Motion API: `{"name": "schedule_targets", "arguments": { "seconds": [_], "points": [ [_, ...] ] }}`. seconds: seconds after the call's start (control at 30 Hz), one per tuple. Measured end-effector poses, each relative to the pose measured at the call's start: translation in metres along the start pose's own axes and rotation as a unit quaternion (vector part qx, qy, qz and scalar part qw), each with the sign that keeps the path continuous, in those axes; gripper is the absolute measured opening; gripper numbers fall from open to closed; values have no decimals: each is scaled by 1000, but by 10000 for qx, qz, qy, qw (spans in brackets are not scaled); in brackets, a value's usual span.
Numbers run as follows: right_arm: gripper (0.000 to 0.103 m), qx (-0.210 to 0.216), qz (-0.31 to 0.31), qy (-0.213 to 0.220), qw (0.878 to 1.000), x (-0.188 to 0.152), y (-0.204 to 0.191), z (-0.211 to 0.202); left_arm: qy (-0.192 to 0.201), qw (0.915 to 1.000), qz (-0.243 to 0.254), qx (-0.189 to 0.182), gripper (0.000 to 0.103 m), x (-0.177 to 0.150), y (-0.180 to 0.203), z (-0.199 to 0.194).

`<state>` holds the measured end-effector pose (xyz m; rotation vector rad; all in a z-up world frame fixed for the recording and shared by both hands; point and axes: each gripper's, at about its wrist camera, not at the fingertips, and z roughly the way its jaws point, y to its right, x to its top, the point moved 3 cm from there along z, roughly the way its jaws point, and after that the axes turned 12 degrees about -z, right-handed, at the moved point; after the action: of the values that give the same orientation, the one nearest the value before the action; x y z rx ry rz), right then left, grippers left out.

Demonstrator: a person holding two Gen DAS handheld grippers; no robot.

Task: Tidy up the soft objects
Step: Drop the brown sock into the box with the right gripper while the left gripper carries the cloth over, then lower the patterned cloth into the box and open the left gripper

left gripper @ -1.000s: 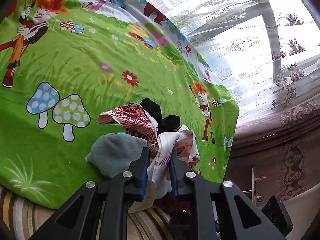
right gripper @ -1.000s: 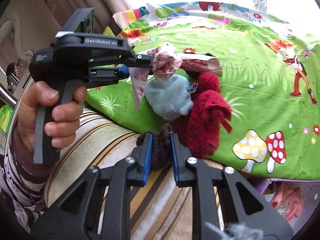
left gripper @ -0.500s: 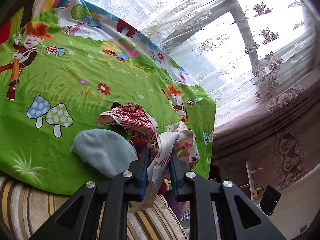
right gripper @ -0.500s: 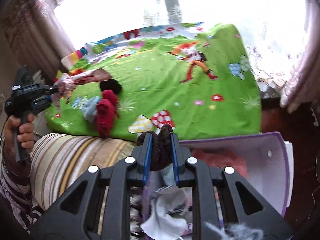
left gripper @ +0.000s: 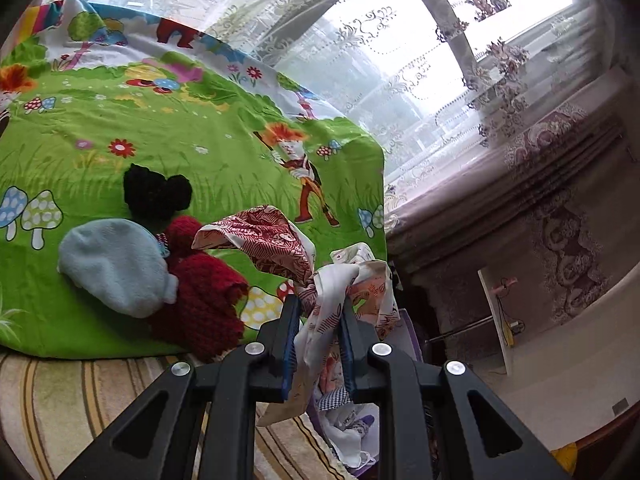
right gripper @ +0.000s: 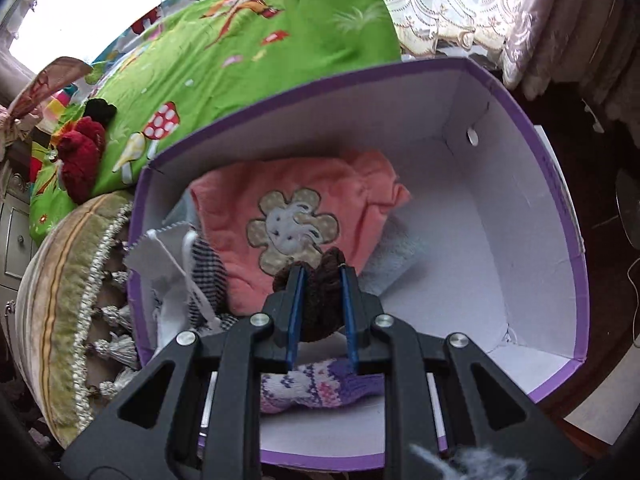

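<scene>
My left gripper [left gripper: 318, 312] is shut on a red-and-white patterned cloth [left gripper: 280, 240], held above the bed's edge. On the green cartoon bedsheet [left gripper: 200, 148] lie a light blue soft item [left gripper: 114, 266], a red knit item [left gripper: 200, 296] and a black knit item [left gripper: 156, 194]. My right gripper [right gripper: 320, 280] is shut on a dark brown knit item [right gripper: 322, 300], held over the open purple box [right gripper: 560, 184]. The box holds a pink towel with a flower patch [right gripper: 292, 216], checked cloth [right gripper: 206, 272] and a purple knit piece [right gripper: 320, 386].
The box stands on the floor beside a striped, fringed cushion edge [right gripper: 68, 300]. The red knit item [right gripper: 80, 152] and black one [right gripper: 100, 110] show on the sheet in the right wrist view. Lace curtains [left gripper: 400, 60] hang behind the bed. A box rim [left gripper: 412, 332] shows below my left gripper.
My right gripper has swung with the brown knit item from above the bed's edge to over the box. My left gripper has moved right toward the bed's end with the cloth.
</scene>
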<state>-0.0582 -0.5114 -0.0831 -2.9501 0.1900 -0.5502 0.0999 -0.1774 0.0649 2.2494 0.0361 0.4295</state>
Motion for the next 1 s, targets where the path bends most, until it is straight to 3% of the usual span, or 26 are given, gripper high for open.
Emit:
{"name": "schedule_targets", "arguments": {
  "seconds": [0.33, 0.47, 0.57, 0.77, 1.0],
  "points": [
    [30, 115, 210, -620, 9978, -32, 22, 40, -838, 9938, 729, 60, 20, -56, 58, 66],
    [45, 180, 137, -729, 9971, -42, 24, 48, -1138, 9885, 987, 132, 20, -76, 79, 94],
    [51, 269, 149, -736, 9968, -51, 30, 49, -1352, 9845, 1105, 186, 20, -89, 87, 114],
    [73, 220, 35, -730, 9971, -55, 33, 41, -1611, 9770, 1318, 458, 20, -104, 95, 152],
    [77, 182, -31, -415, 9990, -49, 34, 11, -1817, 9684, 1526, 767, 20, -110, 92, 190]
  ]
}}
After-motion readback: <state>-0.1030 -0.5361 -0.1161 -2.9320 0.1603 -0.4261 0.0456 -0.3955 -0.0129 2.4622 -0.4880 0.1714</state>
